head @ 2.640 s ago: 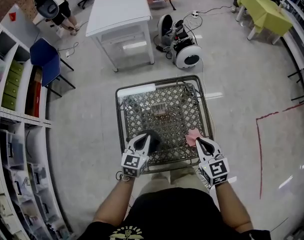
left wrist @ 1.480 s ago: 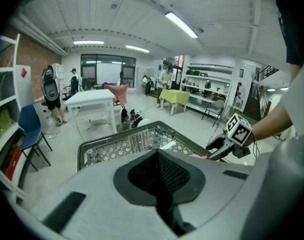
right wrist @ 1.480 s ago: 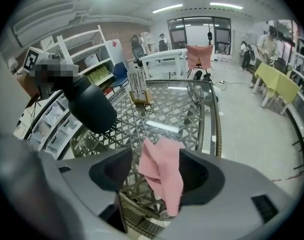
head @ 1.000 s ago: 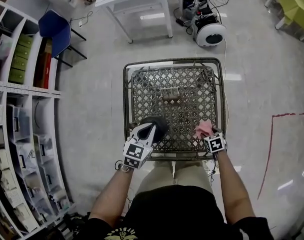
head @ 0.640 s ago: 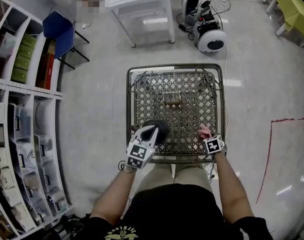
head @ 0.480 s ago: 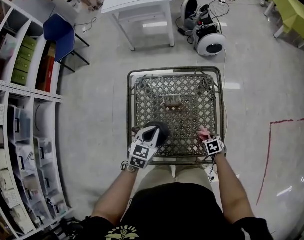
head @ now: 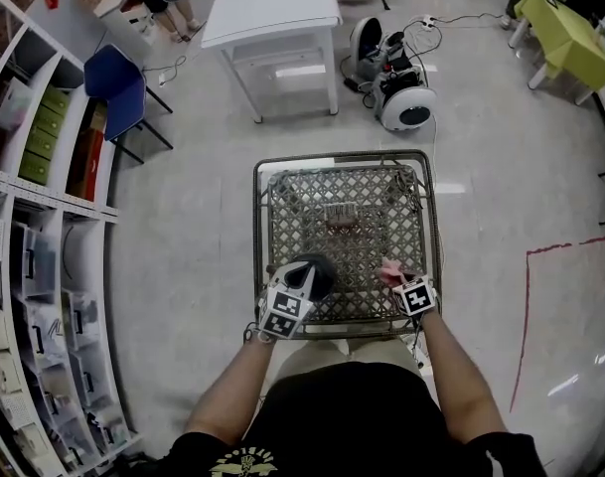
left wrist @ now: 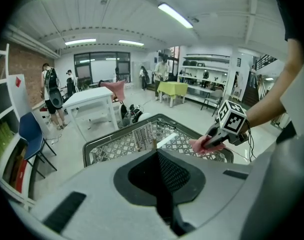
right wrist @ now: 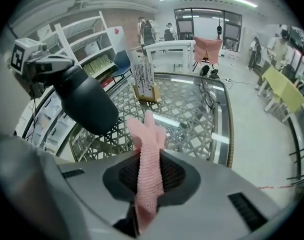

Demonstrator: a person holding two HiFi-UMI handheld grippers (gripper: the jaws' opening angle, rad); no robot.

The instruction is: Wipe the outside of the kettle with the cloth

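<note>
My left gripper point(head: 295, 284) is shut on a black kettle point(head: 312, 272) over the near left part of the lattice table point(head: 258, 229). The right gripper view shows the kettle point(right wrist: 87, 104) hanging from the left gripper point(right wrist: 54, 69), clear of the tabletop. From the left gripper view the kettle is hidden below the shut left gripper point(left wrist: 156, 153). My right gripper point(head: 401, 278) is shut on a pink cloth point(head: 389, 271) above the near right edge. The cloth point(right wrist: 148, 136) sticks up between the pads of the right gripper point(right wrist: 148, 151). Kettle and cloth are apart.
A small card stand point(head: 339, 213) sits mid-table. Beyond the lattice table are a white table point(head: 272, 8), a round white machine with cables point(head: 401, 97) and a blue chair point(head: 113, 78). Shelving point(head: 34, 266) runs down the left. Red tape point(head: 526, 316) marks the floor on the right.
My right gripper closed on the pink cloth and lifted it off the tabletop. The left gripper kept its hold on the kettle and stayed put.
</note>
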